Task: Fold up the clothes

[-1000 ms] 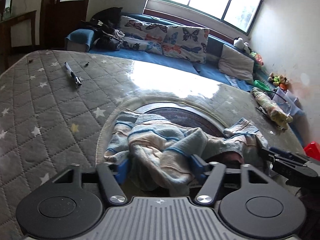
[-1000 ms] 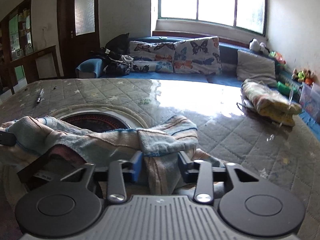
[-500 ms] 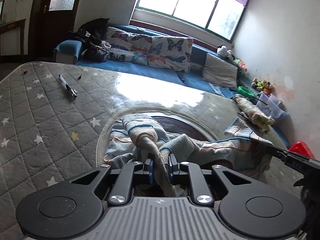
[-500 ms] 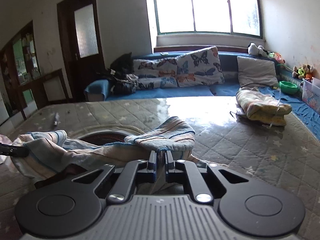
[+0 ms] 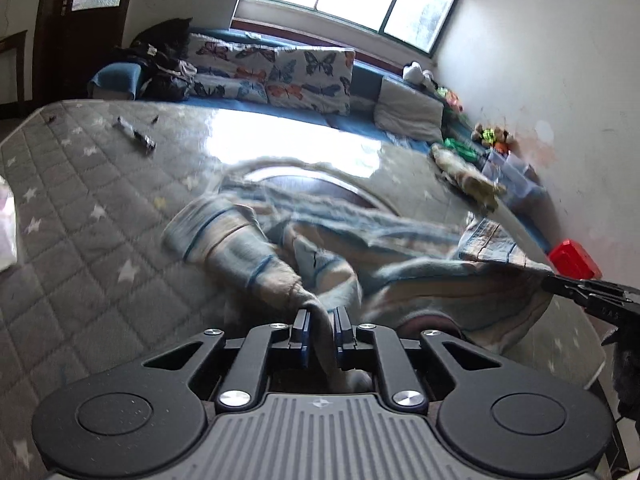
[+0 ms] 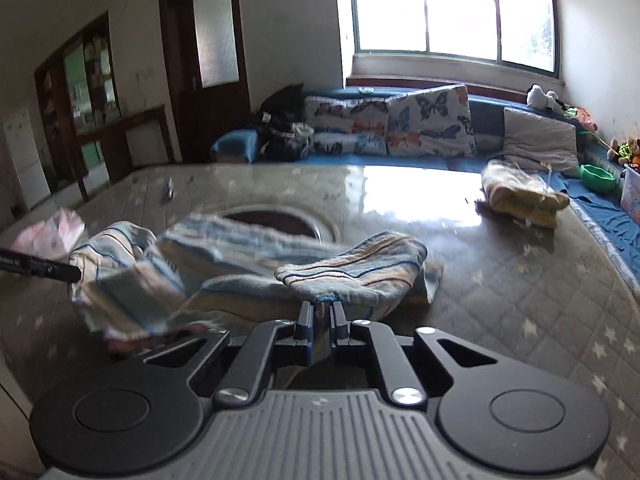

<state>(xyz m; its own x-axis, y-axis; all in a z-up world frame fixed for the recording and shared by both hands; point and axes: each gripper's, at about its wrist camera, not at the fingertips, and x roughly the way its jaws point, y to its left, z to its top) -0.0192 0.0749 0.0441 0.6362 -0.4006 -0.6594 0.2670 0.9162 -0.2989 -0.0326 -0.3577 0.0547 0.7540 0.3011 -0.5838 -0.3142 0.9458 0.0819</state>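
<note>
A striped blue, beige and white garment (image 5: 280, 248) lies stretched across the grey quilted table (image 5: 80, 216). My left gripper (image 5: 320, 320) is shut on one bunched end of it, cloth pinched between the blue pads. My right gripper (image 6: 320, 312) is shut on the other end of the same striped garment (image 6: 360, 268), which hangs lifted and taut between the two. The right gripper's tip (image 5: 580, 292) shows at the right edge of the left wrist view. The left gripper's tip (image 6: 44, 268) shows at the left of the right wrist view.
A folded yellowish garment (image 6: 520, 196) lies at the table's far right. A pen-like object (image 5: 136, 136) rests far left. A round dark inset (image 6: 276, 220) sits mid-table. A pink cloth (image 6: 52, 232) lies at the left. Behind stands a blue sofa (image 6: 400, 128) with butterfly cushions.
Both grippers closed on the garment's ends, then pulled back and apart, lifting and stretching the cloth off its crumpled heap.
</note>
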